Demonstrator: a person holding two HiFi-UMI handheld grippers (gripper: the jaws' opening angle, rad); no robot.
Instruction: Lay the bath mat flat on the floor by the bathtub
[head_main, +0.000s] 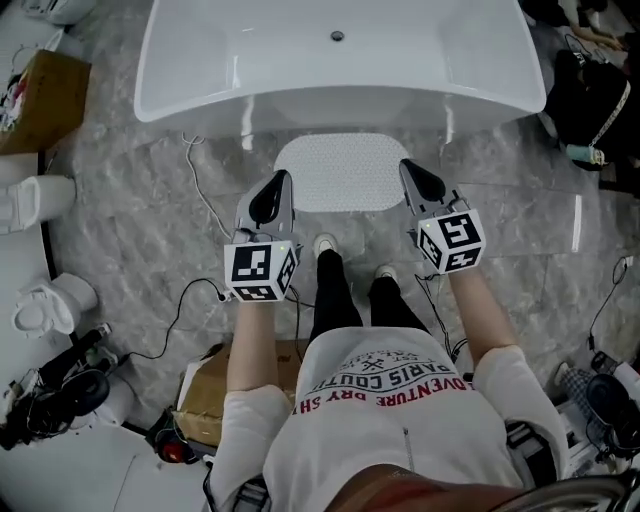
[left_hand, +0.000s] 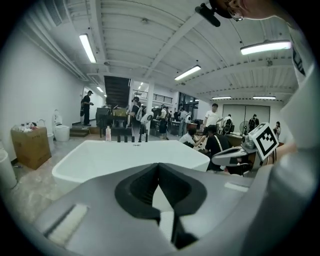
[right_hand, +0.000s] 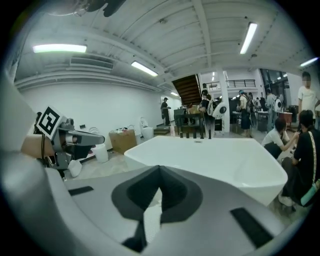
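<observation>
- Person's white shirt (head_main: 400, 400) and forearms fill the bottom of the head view; shoes (head_main: 324, 243) stand on the grey floor (head_main: 130, 190) just short of the mat.
- Left gripper (head_main: 281, 181): held up in front of the body; jaws closed together, nothing between them; its own view looks over the tub, not at the floor.
- Right gripper (head_main: 409, 168): held level with the left; jaws likewise pressed together and empty.
- Bath mat (head_main: 343, 172): white, rounded, spread flat on the floor; far edge just beside the foot of the bathtub (head_main: 200, 100); no fold or curled corner shows.
- Step in hand, by judgement: placement looks finished; both grippers are clear of the mat.
- Next move, by judgement: little is called for; at most a check that the edges lie flat and square to the tub; otherwise keep off the mat.
</observation>
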